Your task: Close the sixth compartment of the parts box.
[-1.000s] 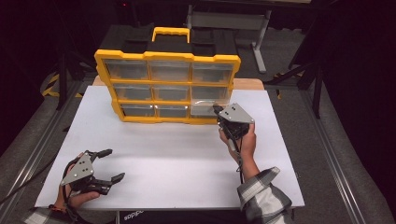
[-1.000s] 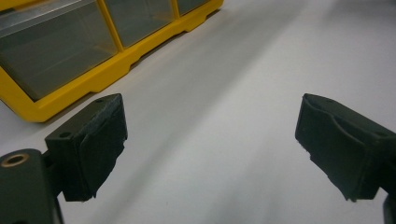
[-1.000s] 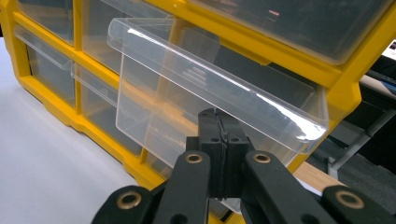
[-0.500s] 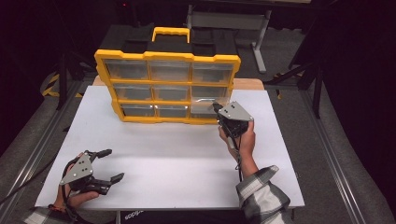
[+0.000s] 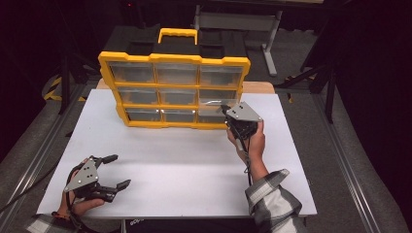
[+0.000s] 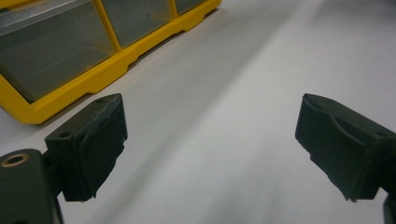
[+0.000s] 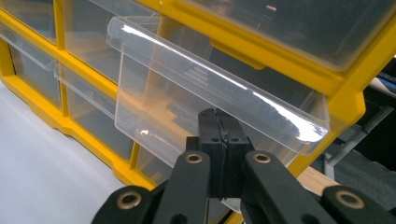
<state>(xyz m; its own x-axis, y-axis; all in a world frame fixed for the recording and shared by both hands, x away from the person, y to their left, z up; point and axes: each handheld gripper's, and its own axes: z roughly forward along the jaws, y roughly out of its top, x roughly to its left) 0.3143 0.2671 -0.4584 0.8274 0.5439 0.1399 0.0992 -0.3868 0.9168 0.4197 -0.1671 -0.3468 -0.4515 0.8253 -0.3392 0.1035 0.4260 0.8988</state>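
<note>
A yellow organiser (image 5: 175, 59) with clear drawers stands upright at the back of the white table (image 5: 194, 160). Its right drawer in the middle row, a clear drawer (image 5: 213, 103), is drawn partly out of its slot. My right gripper (image 5: 225, 108) is at that drawer's front. In the right gripper view the jaws of the right gripper (image 7: 218, 116) are pressed together on the lower front edge of the clear drawer (image 7: 187, 93). My left gripper (image 5: 120, 171) rests low at the table's near left corner, open, with nothing between its fingertips (image 6: 93, 140).
The organiser has a yellow handle (image 5: 178, 33) on top and black lidded compartments behind it. Its lower left corner (image 6: 93, 77) lies ahead of the left gripper. A metal stand (image 5: 238, 22) is behind the table. Dark floor rails run along both sides.
</note>
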